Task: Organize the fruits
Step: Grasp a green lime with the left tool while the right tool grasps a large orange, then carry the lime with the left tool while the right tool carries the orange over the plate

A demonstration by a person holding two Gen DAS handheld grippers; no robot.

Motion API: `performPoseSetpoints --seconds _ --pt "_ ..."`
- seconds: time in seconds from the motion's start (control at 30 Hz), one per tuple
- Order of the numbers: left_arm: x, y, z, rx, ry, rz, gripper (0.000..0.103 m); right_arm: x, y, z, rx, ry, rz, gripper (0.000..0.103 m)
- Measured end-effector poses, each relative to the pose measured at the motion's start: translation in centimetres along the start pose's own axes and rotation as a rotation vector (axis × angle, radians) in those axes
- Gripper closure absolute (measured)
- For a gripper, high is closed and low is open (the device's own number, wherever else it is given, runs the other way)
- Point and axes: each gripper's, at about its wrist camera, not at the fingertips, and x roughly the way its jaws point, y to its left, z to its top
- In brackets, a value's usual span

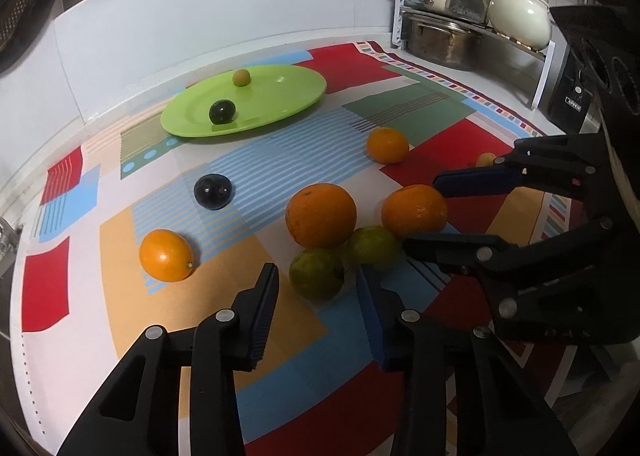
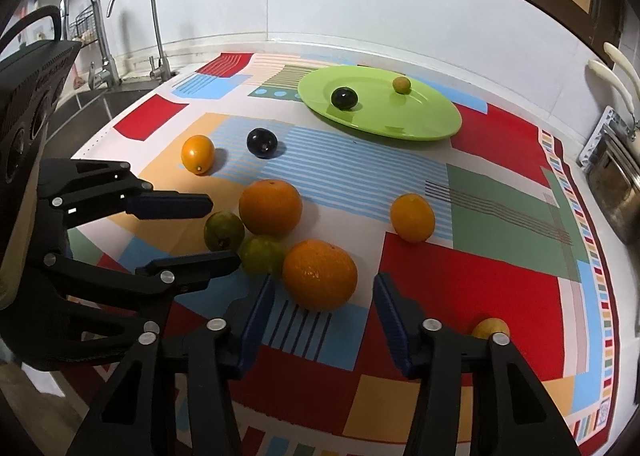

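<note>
Fruits lie scattered on the patterned cloth (image 1: pixel 224 280) in front of you, and only two have reached the green plate (image 1: pixel 280 95) at the far side: a dark plum (image 1: pixel 222 111) and a small yellowish fruit (image 1: pixel 241 77). The rest wait on the cloth. A tight cluster sits nearest: two large oranges (image 1: pixel 321 215) (image 1: pixel 414 209) with two green citrus (image 1: pixel 316 274) (image 1: pixel 373 247) pressed against them. Another plum (image 1: pixel 213 191) and a small orange (image 1: pixel 166 255) lie to the left, one more orange (image 1: pixel 387 145) farther right.

Your left gripper (image 1: pixel 318 308) straddles the nearer green citrus, jaws part open on either side of it and not yet pressing. Your right gripper (image 2: pixel 324 308) frames the nearest large orange (image 2: pixel 320 274) the same way, with gaps showing at both pads.

Expect these to be firm, round and prone to rolling. The peel probably gives decent friction, but a grip off centre will likely squirt the fruit out. Close across the widest part, level with its middle. Because the cluster touches, lifting one may set its neighbours rolling, so raise it straight up. The plums are likely softer; squeeze them gently.
</note>
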Motion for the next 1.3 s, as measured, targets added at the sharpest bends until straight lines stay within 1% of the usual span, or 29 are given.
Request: performPoseSetpoints --seconds 0.07,0.17,0.27,0.37,0.57,0.83,1.07,1.3 --pt "0.1 0.1 0.0 -0.007 0.004 -0.003 0.065 0.2 -0.2 0.1 0.011 0.004 0.011 0.057" --pt "0.2 0.3 0.0 -0.023 0.01 -0.007 0.067 0.4 -0.3 0.1 0.021 0.005 0.018 0.058" --pt "0.4 0.5 0.1 -0.038 0.017 -0.009 0.068 0.6 -0.3 0.3 0.029 0.004 0.028 0.061" --pt "0.6 0.6 0.0 -0.05 0.026 -0.019 0.075 0.5 -0.2 0.2 0.033 0.003 0.027 0.062" --pt "-0.4 0.4 0.3 -0.065 0.011 -0.011 0.075 0.0 -0.3 0.0 0.058 -0.002 0.024 0.062" --pt "-2.1 0.3 1.0 -0.102 -0.013 -0.013 0.075 -1.6 -0.9 0.2 0.098 -0.032 0.013 0.062" --pt "-3.6 0.2 1.7 -0.118 -0.017 -0.007 0.075 -3.2 -0.9 0.6 0.119 -0.058 0.005 0.062" --pt "-5.4 0.5 2.5 -0.131 -0.055 0.001 0.075 -4.7 -1.2 1.6 0.161 -0.093 0.003 0.062"
